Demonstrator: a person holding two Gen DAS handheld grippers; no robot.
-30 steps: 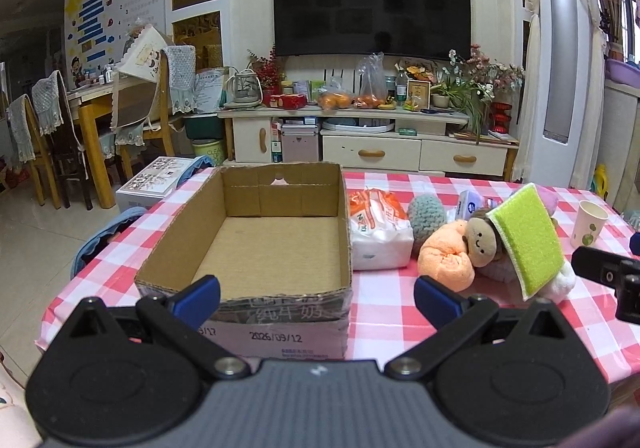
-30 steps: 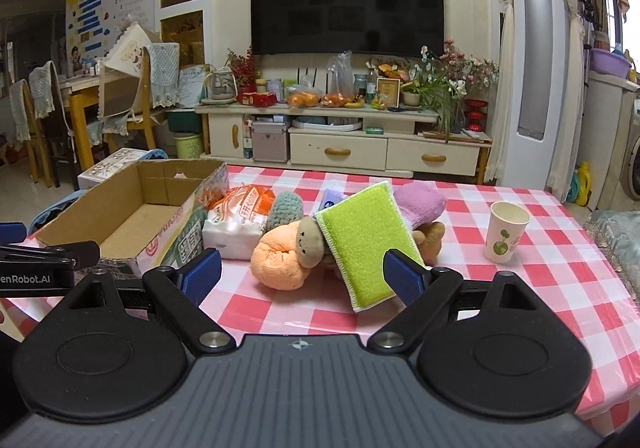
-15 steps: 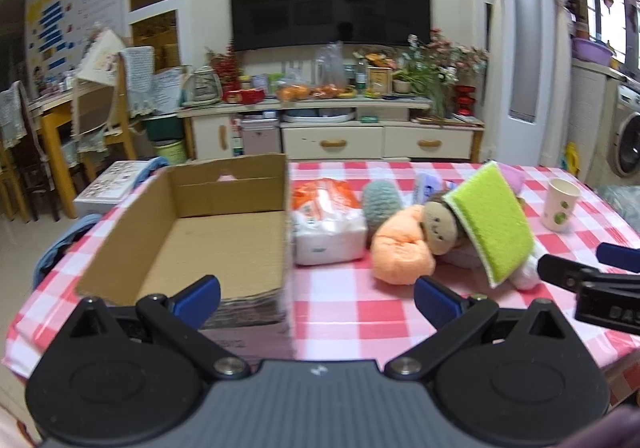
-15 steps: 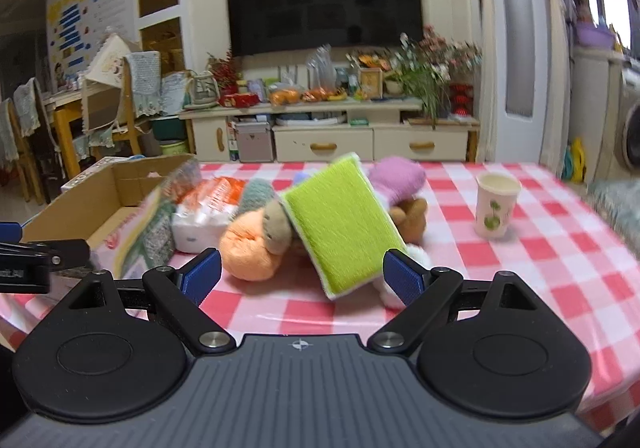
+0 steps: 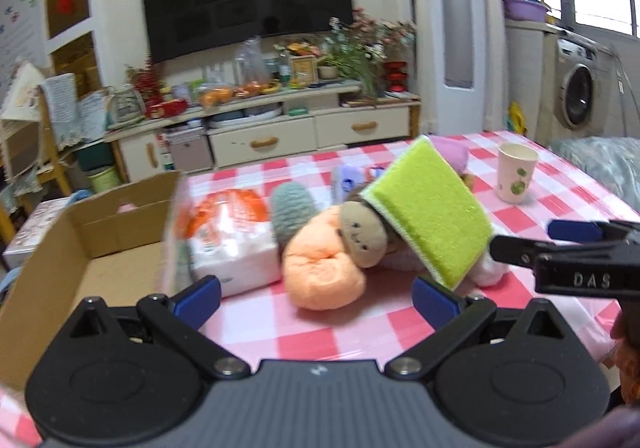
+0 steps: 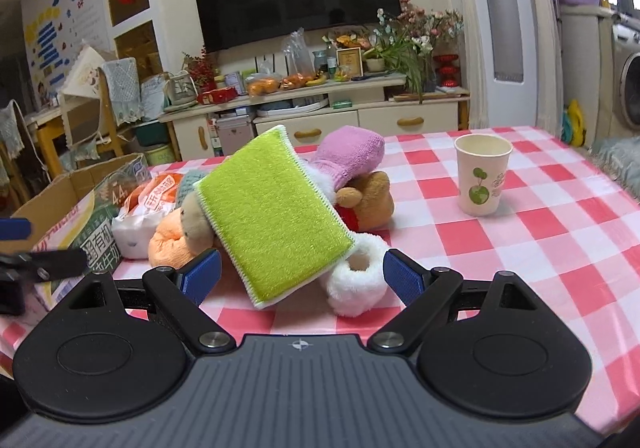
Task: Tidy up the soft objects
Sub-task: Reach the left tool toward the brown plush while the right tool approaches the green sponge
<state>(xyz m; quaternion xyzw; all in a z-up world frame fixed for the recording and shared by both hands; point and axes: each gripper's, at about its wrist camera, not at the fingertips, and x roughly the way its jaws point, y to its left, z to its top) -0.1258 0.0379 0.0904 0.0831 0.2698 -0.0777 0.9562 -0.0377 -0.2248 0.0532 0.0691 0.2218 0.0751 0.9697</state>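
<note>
Box (image 5: 100, 248) open-topped, floor bare where seen; side reads "4.4" (image 6: 122, 189). Cup (image 6: 482, 175) interior hidden. Sponge (image 6: 272, 215) leans on toy pile (image 5: 332, 264) beside box. Left gripper (image 5: 316, 300), right gripper (image 6: 302, 276): fingers spread, holding nothing. "DAS" (image 5: 592, 280) on right gripper.

Left gripper (image 5: 316, 298) sits bottom centre, jaws spread wide with nothing between them, facing an orange plush (image 5: 324, 272) mid-frame on the red-checked tablecloth (image 5: 320, 332). Green sponge (image 5: 432, 211) leans tilted over the plush's brown head, tissue pack (image 5: 228, 240) just left of it, cardboard box (image 5: 80, 248) at left edge, paper cup (image 5: 516, 177) upper right. Right gripper (image 5: 560, 244) pokes in from the right edge, close to the sponge's lower corner; its jaw state isn't readable here.
</note>
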